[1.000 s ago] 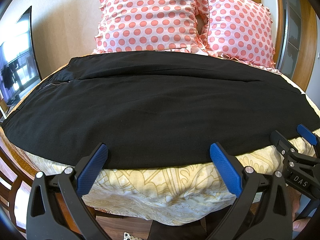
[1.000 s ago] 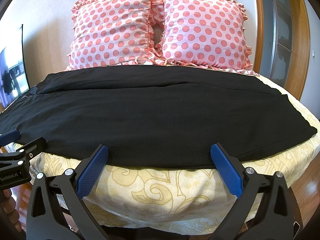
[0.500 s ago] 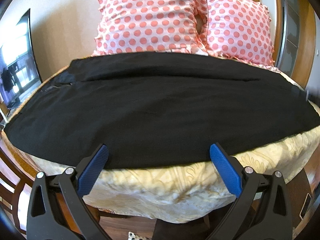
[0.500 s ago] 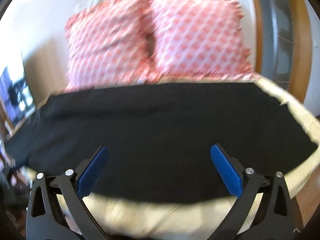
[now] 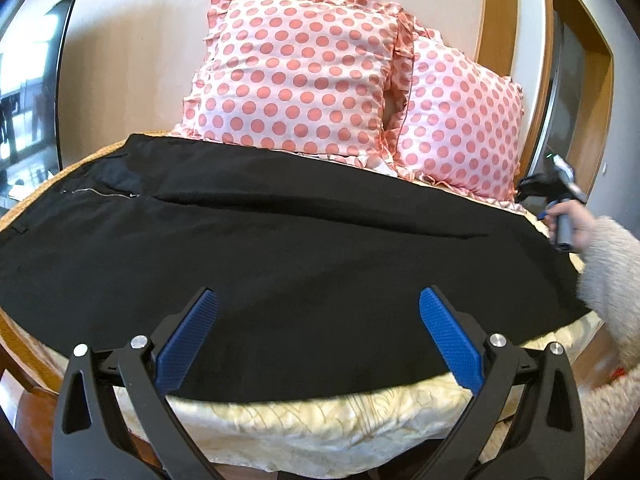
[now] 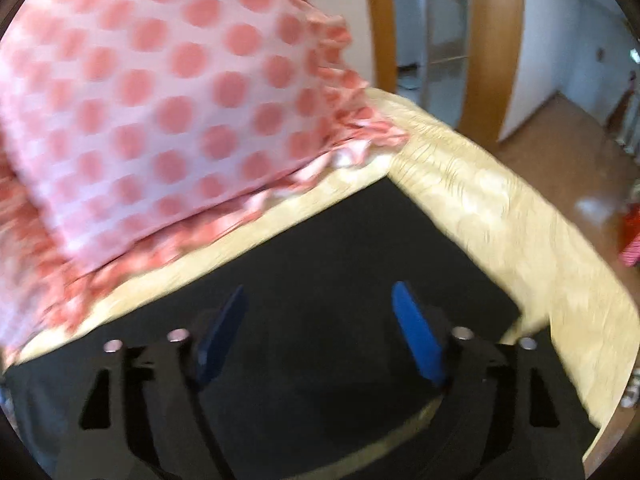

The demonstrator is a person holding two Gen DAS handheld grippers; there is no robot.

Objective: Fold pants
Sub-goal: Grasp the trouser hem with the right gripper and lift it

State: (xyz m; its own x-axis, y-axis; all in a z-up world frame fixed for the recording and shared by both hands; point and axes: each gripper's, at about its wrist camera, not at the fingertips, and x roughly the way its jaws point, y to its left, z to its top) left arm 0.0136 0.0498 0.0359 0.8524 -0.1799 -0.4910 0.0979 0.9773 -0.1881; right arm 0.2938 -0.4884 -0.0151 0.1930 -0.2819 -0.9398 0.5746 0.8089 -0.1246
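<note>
Black pants (image 5: 280,248) lie flat across the bed, waistband and zipper at the left, leg hems at the right. My left gripper (image 5: 318,320) is open and empty, over the near edge of the pants around mid-leg. My right gripper (image 6: 320,320) is open and empty, hovering above the leg-hem end of the pants (image 6: 340,248), near their far right corner; this view is motion-blurred. In the left wrist view the right gripper's body (image 5: 560,200) and the hand holding it show at the far right over the hems.
Two pink polka-dot pillows (image 5: 304,76) stand against the wall right behind the pants; one fills the right wrist view (image 6: 160,100). The yellow patterned bedspread (image 5: 320,420) hangs over the near edge. A wooden door frame (image 6: 484,40) and wood floor lie to the right.
My right gripper has swung quickly from the near edge of the bed over to the leg-hem end at the right. My left gripper has risen and moved slightly forward over the pants.
</note>
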